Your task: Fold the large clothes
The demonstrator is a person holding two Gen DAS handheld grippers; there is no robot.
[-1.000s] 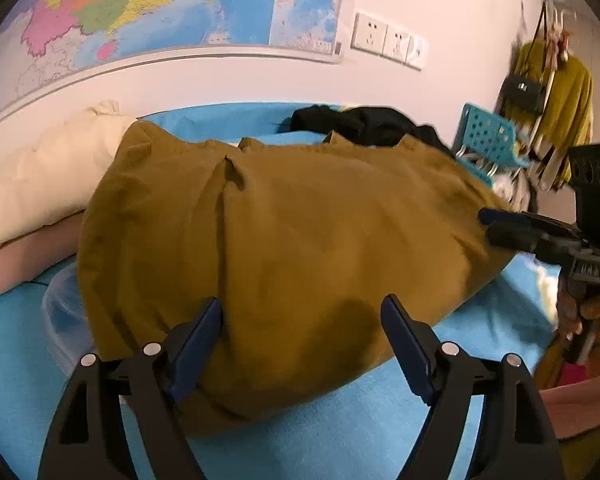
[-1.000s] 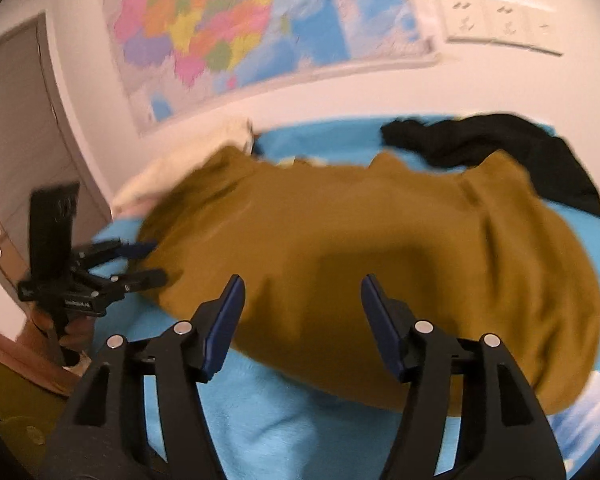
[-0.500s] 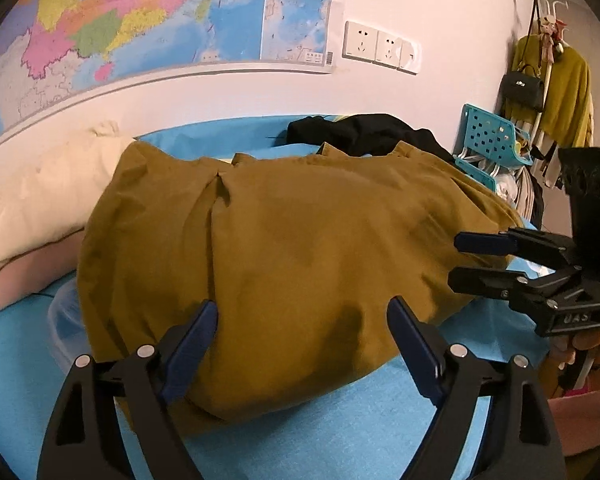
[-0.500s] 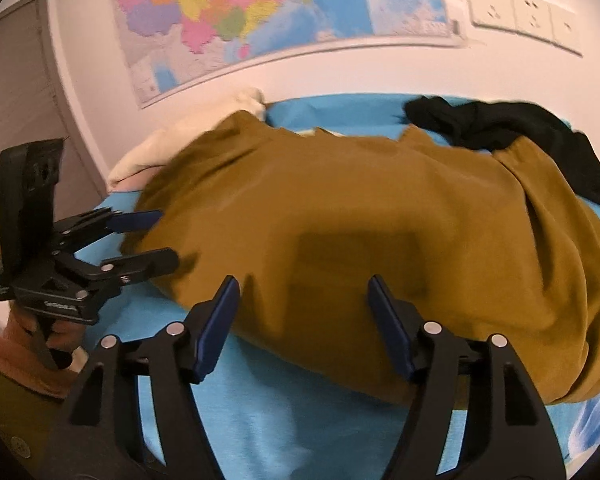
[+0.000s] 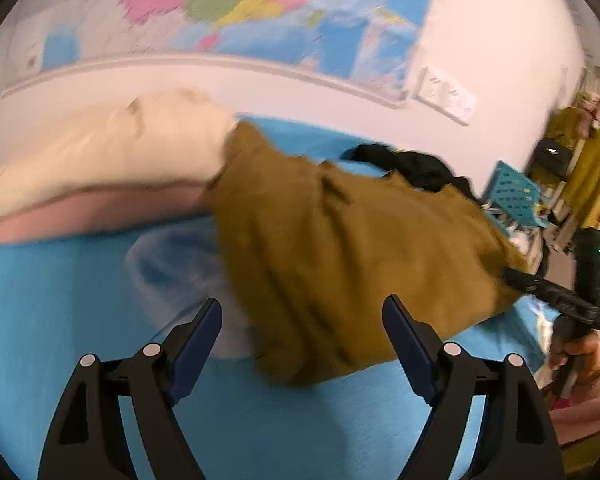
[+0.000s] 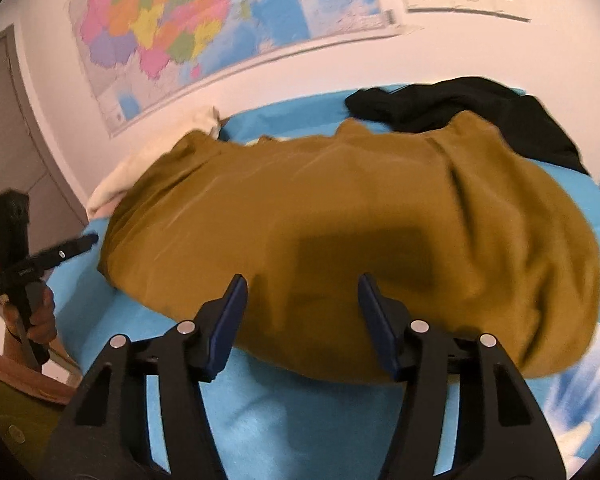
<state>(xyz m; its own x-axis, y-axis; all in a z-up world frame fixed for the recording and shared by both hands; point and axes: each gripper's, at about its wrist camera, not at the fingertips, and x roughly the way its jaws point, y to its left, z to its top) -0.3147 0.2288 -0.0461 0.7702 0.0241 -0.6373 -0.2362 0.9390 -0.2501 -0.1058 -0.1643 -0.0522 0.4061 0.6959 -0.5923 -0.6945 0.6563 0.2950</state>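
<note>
Large mustard-brown cloth garment (image 6: 340,216) spread in a rumpled heap across the middle of the blue-sheeted bed (image 6: 300,412), its far edge touching a crumpled black garment (image 6: 472,108) near the wall side. Left gripper (image 5: 302,320) over the bed's near edge, jaws wide, gripping nothing. Right gripper (image 6: 302,300) just above the garment's near hem, jaws wide, likewise empty. Cream pillow (image 5: 100,152) at the bed's left end.

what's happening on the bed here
A person holds a claw in each hand over a blue bed, set to fold a large mustard-brown garment spread across it. The left claw and right claw are both open and gripping nothing. A black garment lies behind, a cream pillow to the left.
</note>
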